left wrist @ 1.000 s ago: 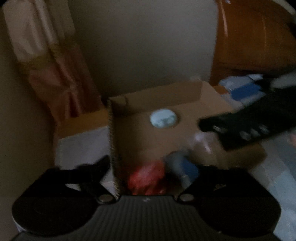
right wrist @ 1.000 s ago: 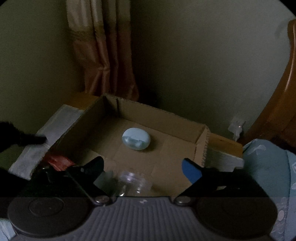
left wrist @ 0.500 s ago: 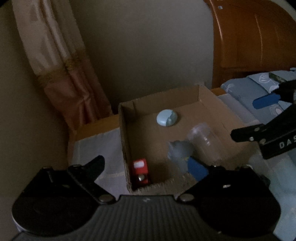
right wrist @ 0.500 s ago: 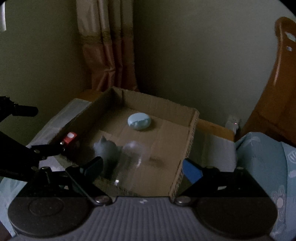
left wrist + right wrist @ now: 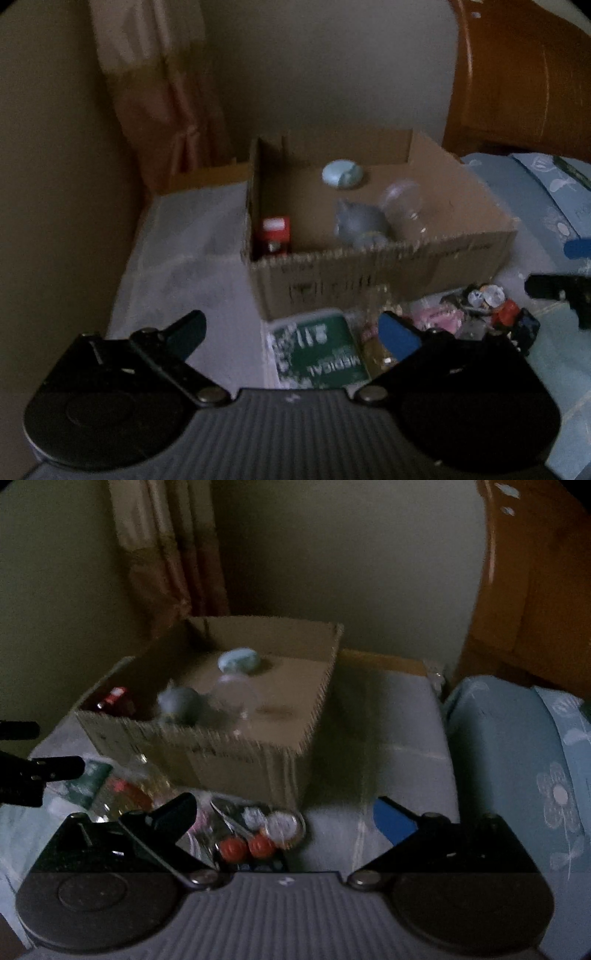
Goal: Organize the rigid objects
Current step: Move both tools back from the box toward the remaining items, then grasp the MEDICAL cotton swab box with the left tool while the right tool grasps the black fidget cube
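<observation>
An open cardboard box [image 5: 388,273] [image 5: 236,760] holds a pale blue oval case [image 5: 342,173] [image 5: 238,660], a grey figure [image 5: 358,221] [image 5: 181,701], a clear cup [image 5: 402,208] [image 5: 236,698] and a red item [image 5: 275,232] [image 5: 116,698]. In front of the box lie a green "MEDICAL" packet [image 5: 321,350], a small toy with red parts [image 5: 495,310] [image 5: 255,834] and other small items. My left gripper [image 5: 291,332] is open and empty above the packet. My right gripper [image 5: 284,816] is open and empty above the toy.
The box stands on a pale cloth [image 5: 184,236] over a low surface by the wall. A curtain [image 5: 162,92] hangs at the back left. A wooden headboard [image 5: 524,85] and blue bedding [image 5: 517,746] are on the right.
Both grippers have pulled back from over the box, so its front wall and the loose items in front of it now show. Both stay open.
</observation>
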Action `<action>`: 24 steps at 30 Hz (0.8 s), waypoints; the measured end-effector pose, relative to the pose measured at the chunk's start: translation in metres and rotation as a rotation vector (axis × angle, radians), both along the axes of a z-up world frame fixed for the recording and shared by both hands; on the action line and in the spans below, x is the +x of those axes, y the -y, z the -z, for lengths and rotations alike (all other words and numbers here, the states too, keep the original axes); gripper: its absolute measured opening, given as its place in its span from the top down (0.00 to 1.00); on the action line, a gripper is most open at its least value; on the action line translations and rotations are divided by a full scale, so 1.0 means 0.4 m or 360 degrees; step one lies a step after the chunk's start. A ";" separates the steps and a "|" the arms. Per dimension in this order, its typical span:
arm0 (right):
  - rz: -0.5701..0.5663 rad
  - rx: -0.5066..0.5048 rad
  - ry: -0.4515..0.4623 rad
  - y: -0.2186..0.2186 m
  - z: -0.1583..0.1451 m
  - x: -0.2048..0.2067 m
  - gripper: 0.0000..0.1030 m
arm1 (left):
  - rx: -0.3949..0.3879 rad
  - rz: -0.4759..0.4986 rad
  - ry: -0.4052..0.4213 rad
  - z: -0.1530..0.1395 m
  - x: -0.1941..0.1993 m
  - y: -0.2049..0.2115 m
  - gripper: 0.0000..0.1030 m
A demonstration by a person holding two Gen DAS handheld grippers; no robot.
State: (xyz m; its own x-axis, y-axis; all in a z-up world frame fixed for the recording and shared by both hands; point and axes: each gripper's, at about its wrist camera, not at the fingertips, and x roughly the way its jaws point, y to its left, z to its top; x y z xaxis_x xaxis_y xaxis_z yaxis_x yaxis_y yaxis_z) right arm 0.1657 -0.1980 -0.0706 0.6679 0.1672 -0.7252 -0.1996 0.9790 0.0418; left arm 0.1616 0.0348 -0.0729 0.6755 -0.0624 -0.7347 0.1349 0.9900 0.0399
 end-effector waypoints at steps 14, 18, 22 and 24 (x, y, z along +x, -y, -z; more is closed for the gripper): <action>0.0071 0.0013 -0.0092 0.011 0.101 -0.047 0.00 | -0.0088 -0.0086 -0.0112 0.082 -0.017 -0.020 0.03; 0.0059 -0.0004 -0.0111 0.012 0.116 -0.050 0.00 | -0.0086 -0.0081 -0.0114 0.081 -0.022 -0.028 0.02; 0.0043 -0.0037 -0.0123 0.016 0.133 -0.052 0.00 | -0.0041 -0.0066 -0.0109 0.081 -0.024 -0.038 0.01; 0.0036 -0.0041 -0.0121 0.020 0.134 -0.055 0.00 | -0.0021 -0.0060 -0.0109 0.079 -0.028 -0.049 0.01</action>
